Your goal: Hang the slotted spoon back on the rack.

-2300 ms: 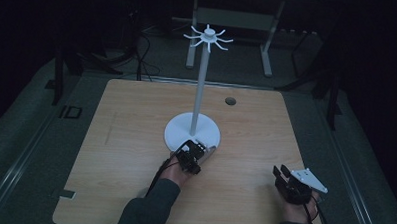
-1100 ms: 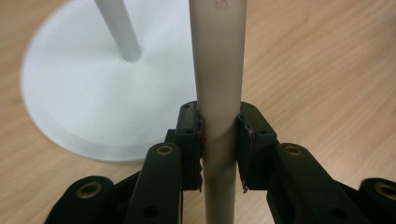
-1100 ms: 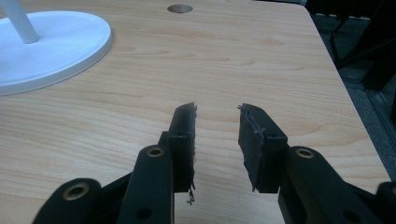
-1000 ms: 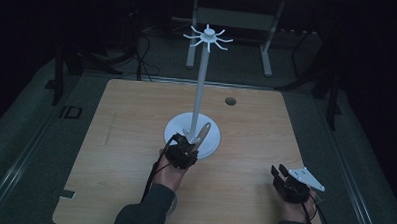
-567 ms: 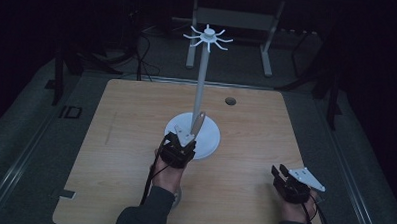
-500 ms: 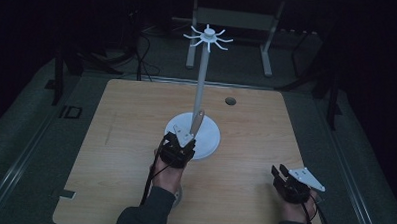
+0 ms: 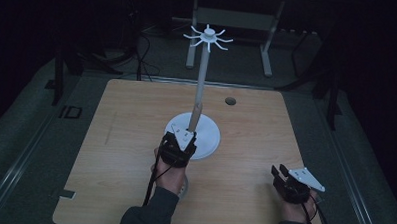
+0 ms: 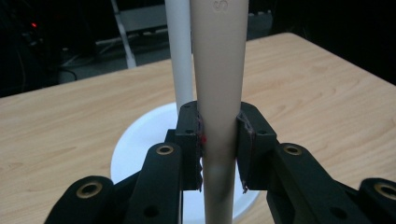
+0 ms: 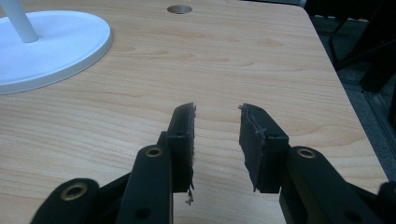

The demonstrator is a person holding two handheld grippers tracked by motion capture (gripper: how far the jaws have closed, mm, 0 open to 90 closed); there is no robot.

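Tabletop [image 7: 110,154] of pale wood grain is bearing a white stand [image 7: 205,137]: smooth round base, thin upright pole, spoked crown on top. A round hole [image 7: 230,100] is sitting in the board beyond the base. Left gripper [image 8: 218,140] is clamping a smooth beige cylinder [image 8: 217,70], held upright just in front of the pole and partly hiding it; a raised "S" is showing near its top. Right gripper [image 9: 217,135] is resting low near the table's right corner, jaws apart, nothing between them.
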